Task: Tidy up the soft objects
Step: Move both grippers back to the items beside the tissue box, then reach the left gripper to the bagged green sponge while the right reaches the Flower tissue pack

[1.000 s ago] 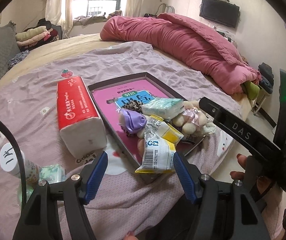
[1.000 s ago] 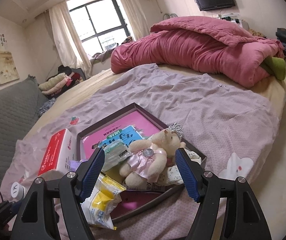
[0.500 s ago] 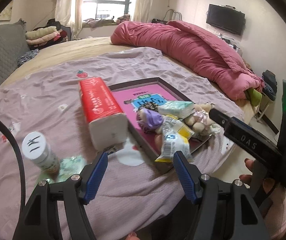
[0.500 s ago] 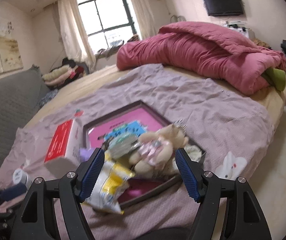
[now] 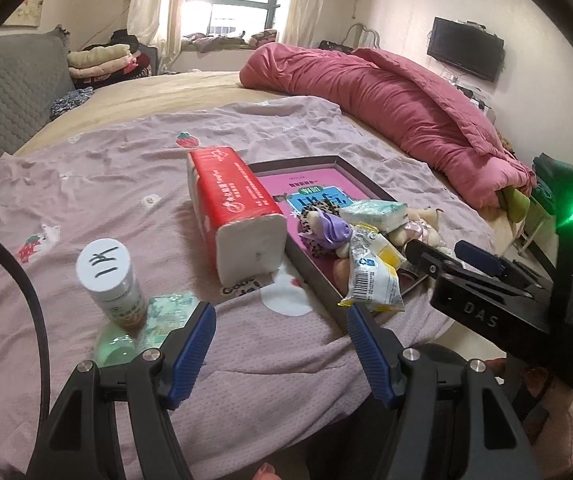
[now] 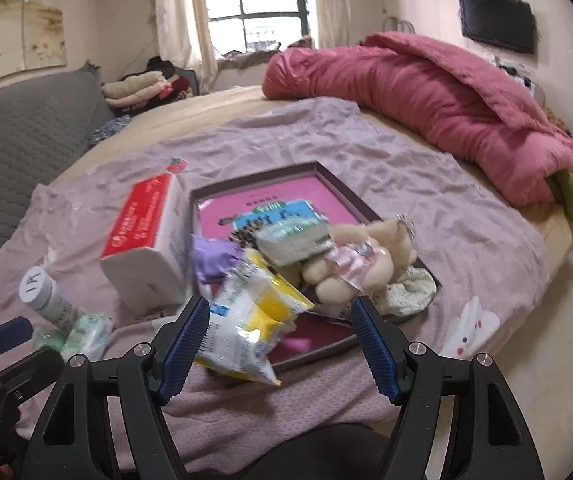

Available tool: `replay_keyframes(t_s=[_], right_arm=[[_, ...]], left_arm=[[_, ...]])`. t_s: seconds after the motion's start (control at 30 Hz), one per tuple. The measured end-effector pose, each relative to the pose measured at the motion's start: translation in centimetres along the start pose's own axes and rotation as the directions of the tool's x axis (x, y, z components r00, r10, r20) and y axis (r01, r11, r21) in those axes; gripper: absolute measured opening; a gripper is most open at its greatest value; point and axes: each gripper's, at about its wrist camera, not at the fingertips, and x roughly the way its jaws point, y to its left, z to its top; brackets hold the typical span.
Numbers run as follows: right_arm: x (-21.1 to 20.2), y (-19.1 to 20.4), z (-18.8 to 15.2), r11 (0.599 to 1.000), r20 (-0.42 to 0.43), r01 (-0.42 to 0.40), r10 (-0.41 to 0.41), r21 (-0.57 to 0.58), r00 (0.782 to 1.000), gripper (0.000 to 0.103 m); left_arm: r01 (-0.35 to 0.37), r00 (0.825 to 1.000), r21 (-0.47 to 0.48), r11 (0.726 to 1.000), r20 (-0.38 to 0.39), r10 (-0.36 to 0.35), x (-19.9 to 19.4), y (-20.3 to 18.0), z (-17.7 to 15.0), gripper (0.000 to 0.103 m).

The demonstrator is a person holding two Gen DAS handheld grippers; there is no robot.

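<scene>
A dark tray with a pink lining point(image 5: 318, 168) point(image 6: 314, 188) lies on the lilac sheet. In its near end are a plush bear point(image 6: 362, 260), a white-and-yellow snack bag point(image 5: 374, 280) point(image 6: 254, 320), a tissue pack point(image 5: 374, 212) point(image 6: 294, 236), a purple soft item point(image 5: 332, 230) point(image 6: 210, 260) and a leopard-print one point(image 5: 312, 216). A red tissue brick point(image 5: 234, 208) point(image 6: 146, 232) lies left of the tray. My left gripper point(image 5: 280, 344) is open and empty, near the bed's front edge. My right gripper point(image 6: 280, 340) is open and empty, just before the snack bag.
A white-capped bottle point(image 5: 110, 280) point(image 6: 46, 296), a mint tissue pack point(image 5: 166, 316) point(image 6: 86, 332) and a green lid point(image 5: 114, 350) sit at the near left. A pink duvet point(image 5: 386, 96) lies at the back right. The bed edge drops off on the right.
Both grippers have pulled back and swung left, so the bottle and mint pack come into view. The objects have not moved. Both stay open.
</scene>
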Motion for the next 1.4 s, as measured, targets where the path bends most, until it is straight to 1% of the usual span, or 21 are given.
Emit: replay_keyframes(t_s=[0.1, 0.17, 0.23, 0.33, 0.4, 0.5, 0.6, 0.7, 0.8, 0.87, 0.93, 1.03, 1.27, 1.4], right_arm=[[-1.4, 1.3, 0.4, 0.999, 0.038, -0.022, 0.023, -0.029, 0.999, 0.074], [-2.3, 2.2, 0.7, 0.998, 0.067, -0.018, 0.022, -0.060, 0.998, 0.074], [-3.7, 3.5, 1.0, 0.994, 0.114, -0.009, 0.021, -0.109, 0.993, 0.074], [-5.6, 5.3, 1.8, 0.988, 0.169, -0.025, 0.051, -0.152, 0.984, 0.074], [-6.4, 6.2, 2.1, 0.984, 0.186, -0.046, 0.078, -0.172, 0.979, 0.074], [-6.6, 7.8, 2.3, 0.976, 0.171, -0.098, 0.132, -0.193, 0.976, 0.074], [-5.9, 9.5, 2.1, 0.964, 0.112, -0.170, 0.195, -0.203, 0.974, 0.074], [-5.1, 11.1, 1.5, 0.954, 0.068, -0.206, 0.226, -0.218, 0.972, 0.074], [-4.6, 13.0, 0.6, 0.939, 0.035, -0.225, 0.242, -0.262, 0.970, 0.074], [-4.3, 13.9, 0.1, 0.931, 0.015, -0.237, 0.251, -0.278, 0.968, 0.074], [-3.9, 14.5, -0.6, 0.922, -0.007, -0.254, 0.263, -0.291, 0.965, 0.074], [-3.2, 14.9, -1.3, 0.917, -0.030, -0.258, 0.261, -0.306, 0.965, 0.074], [-1.3, 14.8, -2.2, 0.920, -0.081, -0.268, 0.256, -0.285, 0.963, 0.074], [-0.2, 15.0, -2.7, 0.919, -0.106, -0.273, 0.253, -0.284, 0.962, 0.074]], left_arm=[[-0.006, 1.000, -0.016, 1.000, 0.007, 0.006, -0.6, 0.7, 0.0, 0.068], [-0.012, 1.000, -0.027, 1.000, 0.014, 0.013, -1.1, 1.3, -0.1, 0.068], [-0.018, 1.000, -0.035, 0.999, 0.019, 0.019, -1.5, 1.9, -0.2, 0.068], [-0.035, 0.999, -0.051, 0.998, 0.018, 0.036, -2.0, 2.9, -0.5, 0.068], [-0.047, 0.999, -0.066, 0.997, 0.015, 0.048, -2.3, 3.9, -0.8, 0.068], [-0.077, 0.997, -0.083, 0.994, 0.005, 0.078, -3.0, 5.5, -1.3, 0.068], [-0.112, 0.994, -0.106, 0.988, 0.002, 0.113, -3.9, 7.5, -2.2, 0.068], [-0.149, 0.989, -0.131, 0.980, -0.010, 0.149, -4.3, 9.5, -3.1, 0.068], [-0.186, 0.982, -0.149, 0.971, -0.030, 0.184, -4.0, 11.1, -3.7, 0.068], [-0.189, 0.982, -0.186, 0.964, -0.046, 0.184, -3.7, 12.5, -4.2, 0.068], [-0.192, 0.981, -0.206, 0.960, -0.054, 0.185, -3.5, 13.3, -4.6, 0.068], [-0.192, 0.981, -0.228, 0.955, -0.071, 0.180, -2.9, 14.3, -5.1, 0.068], [-0.177, 0.982, -0.236, 0.956, -0.108, 0.156, -0.6, 14.7, -6.0, 0.068], [-0.155, 0.986, -0.262, 0.952, -0.103, 0.132, 0.7, 15.1, -5.9, 0.068]])
